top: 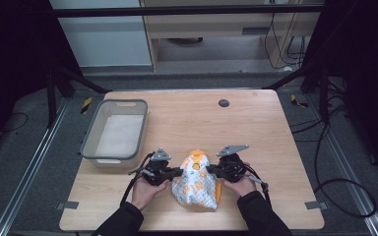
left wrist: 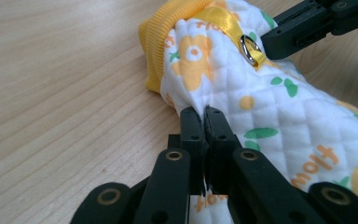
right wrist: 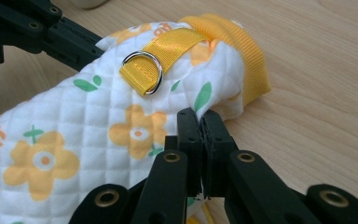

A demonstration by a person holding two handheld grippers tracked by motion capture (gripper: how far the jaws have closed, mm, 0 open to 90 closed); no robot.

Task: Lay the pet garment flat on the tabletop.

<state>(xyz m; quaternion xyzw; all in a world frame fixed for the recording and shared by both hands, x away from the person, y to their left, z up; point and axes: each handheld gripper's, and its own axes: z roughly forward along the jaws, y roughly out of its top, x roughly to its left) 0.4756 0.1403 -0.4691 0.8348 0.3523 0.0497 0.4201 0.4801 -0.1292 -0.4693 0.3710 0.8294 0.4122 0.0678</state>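
wooden table [top: 256,128], grey bin [top: 114,132], quilted garment [top: 197,183]

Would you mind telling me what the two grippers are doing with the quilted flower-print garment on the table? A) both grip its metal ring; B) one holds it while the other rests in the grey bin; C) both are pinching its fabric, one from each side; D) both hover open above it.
C: the left gripper and the right gripper each have their jaws shut on the edge of the quilted garment, on opposite sides.
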